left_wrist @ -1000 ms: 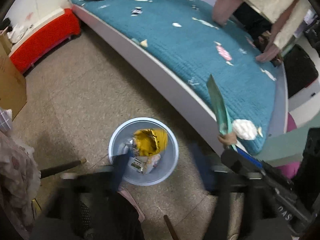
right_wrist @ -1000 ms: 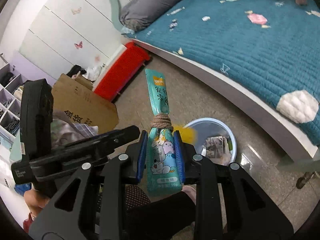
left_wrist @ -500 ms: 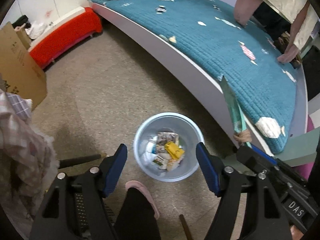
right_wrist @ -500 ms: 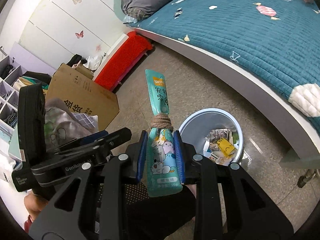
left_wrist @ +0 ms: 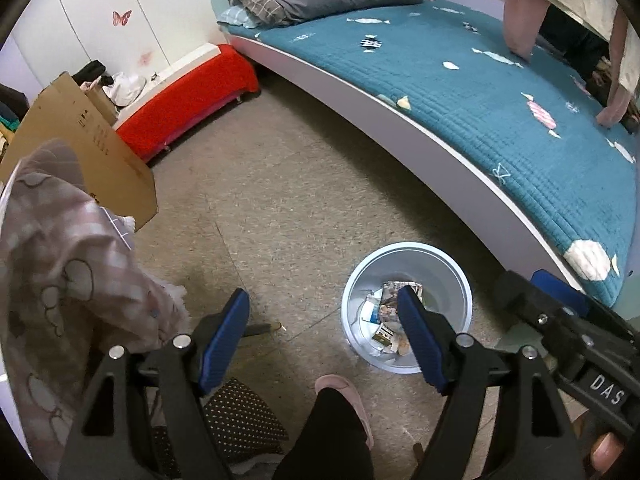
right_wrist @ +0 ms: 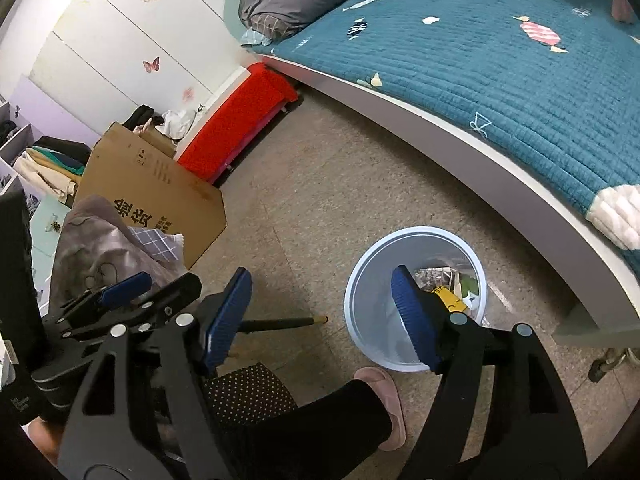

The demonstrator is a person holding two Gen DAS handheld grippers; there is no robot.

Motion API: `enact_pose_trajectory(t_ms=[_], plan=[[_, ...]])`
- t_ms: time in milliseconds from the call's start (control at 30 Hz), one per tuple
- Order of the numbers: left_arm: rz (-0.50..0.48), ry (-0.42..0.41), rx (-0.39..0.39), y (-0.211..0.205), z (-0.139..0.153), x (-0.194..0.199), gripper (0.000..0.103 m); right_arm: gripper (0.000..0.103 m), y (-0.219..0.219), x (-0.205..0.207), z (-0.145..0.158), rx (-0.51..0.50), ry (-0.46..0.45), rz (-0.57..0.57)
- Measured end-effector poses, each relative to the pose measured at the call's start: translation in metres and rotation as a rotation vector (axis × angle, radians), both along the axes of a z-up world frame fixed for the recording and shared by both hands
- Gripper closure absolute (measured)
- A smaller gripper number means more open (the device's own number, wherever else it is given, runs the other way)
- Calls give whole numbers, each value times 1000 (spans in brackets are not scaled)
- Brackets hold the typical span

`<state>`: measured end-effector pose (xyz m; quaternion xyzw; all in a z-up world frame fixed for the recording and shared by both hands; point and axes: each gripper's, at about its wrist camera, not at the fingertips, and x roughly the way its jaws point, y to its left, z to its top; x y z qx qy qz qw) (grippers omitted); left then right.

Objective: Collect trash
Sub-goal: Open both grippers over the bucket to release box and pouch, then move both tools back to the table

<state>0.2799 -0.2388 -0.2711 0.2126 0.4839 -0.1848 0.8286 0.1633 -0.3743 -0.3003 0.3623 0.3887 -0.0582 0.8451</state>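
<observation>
A pale blue waste bin (left_wrist: 448,264) stands on the floor beside the bed and holds wrappers and paper scraps (left_wrist: 386,320). In the right wrist view the bin (right_wrist: 368,280) holds a yellow packet (right_wrist: 450,298) and a green wrapper (right_wrist: 468,290). My left gripper (left_wrist: 324,320) is open and empty, held above the floor just left of the bin. My right gripper (right_wrist: 322,302) is open and empty, its right finger over the bin's mouth. The right gripper's body also shows in the left wrist view (left_wrist: 560,336).
A bed with a teal quilt (left_wrist: 480,92) runs along the right. A red bench (left_wrist: 188,96) and a cardboard box (left_wrist: 84,136) stand at the left, with clothes (left_wrist: 60,272) piled near. A slippered foot (left_wrist: 344,392) is by the bin. A thin stick (right_wrist: 280,323) lies on the floor.
My right gripper has opened and the green snack packet it held is gone from its jaws; a green wrapper now lies in the bin. Both cameras have shifted left.
</observation>
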Motion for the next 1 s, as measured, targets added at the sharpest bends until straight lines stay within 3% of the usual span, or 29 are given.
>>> enact_pose_trajectory(t_ms=[133, 300, 600, 767, 1000], plan=[[-3, -18, -6, 3, 12, -9, 28, 31, 3, -8, 12, -4, -3, -1], [6, -35, -55, 15, 34, -23, 28, 31, 16, -22, 48, -30, -48, 24], [30, -219, -212, 74, 124, -73, 28, 31, 59, -52, 146, -143, -242, 115], [76, -339, -249, 145, 173, -90, 21, 29, 105, -53, 185, -184, -312, 206], [298, -406, -228, 274, 201, -82, 20, 27, 204, -22, 217, -229, -354, 402]])
